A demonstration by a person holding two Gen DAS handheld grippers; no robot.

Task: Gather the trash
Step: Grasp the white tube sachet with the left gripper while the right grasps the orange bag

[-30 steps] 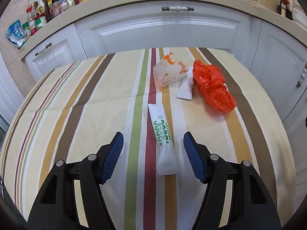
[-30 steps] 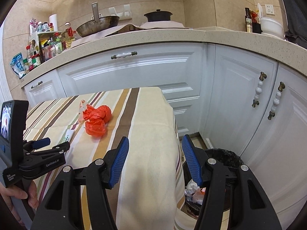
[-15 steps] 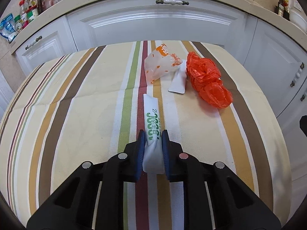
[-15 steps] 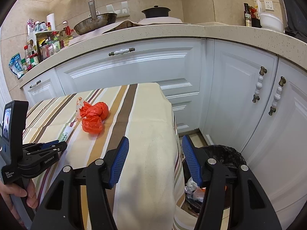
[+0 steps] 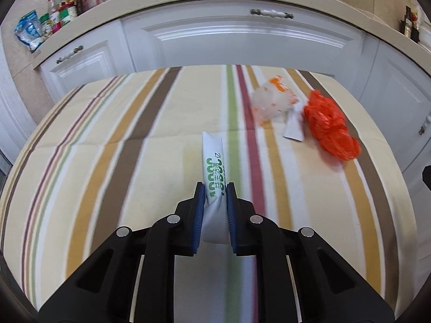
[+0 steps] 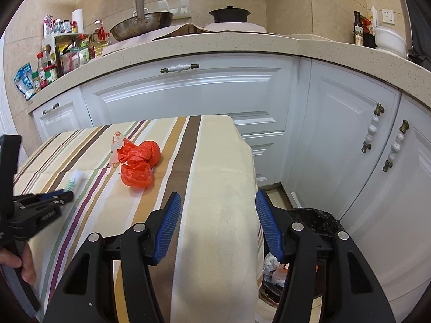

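So the white sachet (image 5: 213, 169) with green print is sitting pinched between the blue pads (image 5: 198, 215) of the left hand-held gripper (image 5: 214, 191), sticking out forward over the striped worktop (image 5: 107, 161). The green writing is showing a row of zeros plus some Chinese characters I can't really make out. Further back on the cloth, a crumpled white-and-orange wrapper (image 5: 272, 99) is lying just beside a small flat white packet (image 5: 293, 127), and that one is touching a scrunched orange plastic bag (image 5: 331, 129). The right hand-held gripper (image 6: 215, 223) is hanging about half open with nothing in it, over the worktop's edge. Down on the floor to its right, a black-lined bin (image 6: 312, 215) is holding some scraps.
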